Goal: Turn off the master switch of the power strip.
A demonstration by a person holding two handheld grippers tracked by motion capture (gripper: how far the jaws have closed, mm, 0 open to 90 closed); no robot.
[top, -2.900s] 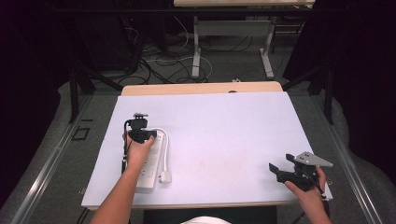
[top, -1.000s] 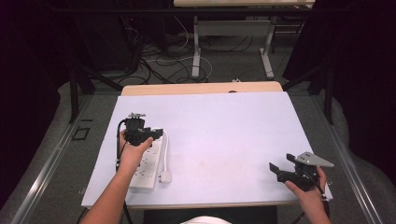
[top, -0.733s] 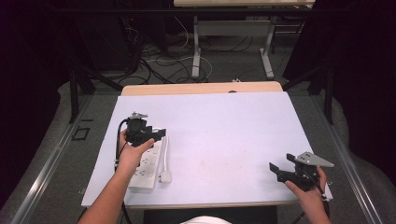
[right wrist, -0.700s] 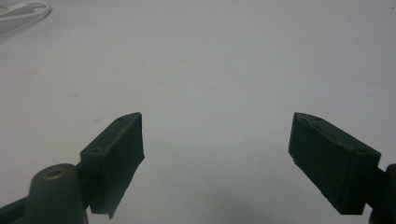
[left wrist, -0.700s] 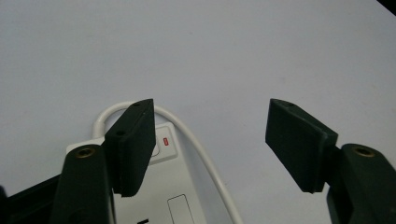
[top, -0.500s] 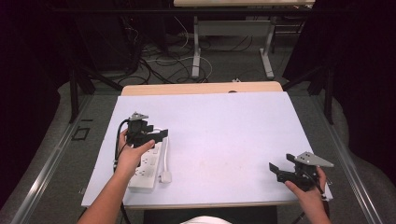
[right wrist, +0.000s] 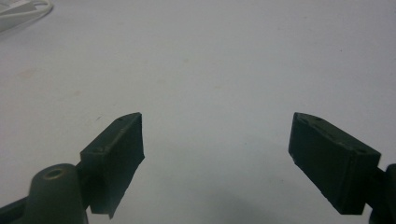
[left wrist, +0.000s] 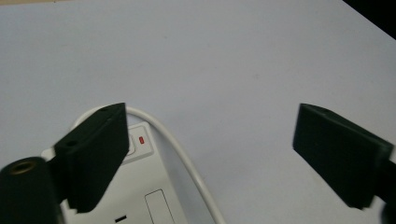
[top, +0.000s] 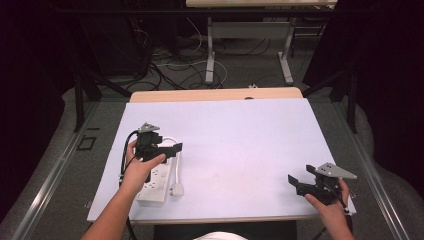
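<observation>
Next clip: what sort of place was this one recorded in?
Probably a lab or workshop set up for recording, not a home. A white table stands amid dark curtains, loose cables trail on the floor, and another desk's metal legs stand behind.

Table [top: 240, 135]: matt pale top, smooth, faint scuffs and specks; bare wood strip along far edge. Power strip [top: 155, 180]: glossy white plastic, with smooth white cord [left wrist: 182, 158]. Left hand-held gripper [left wrist: 210, 154] and right hand-held gripper [right wrist: 215, 158]: jaws of matt black plastic, slightly textured. Grey plate [top: 336, 171] on right one: matt finish.
</observation>
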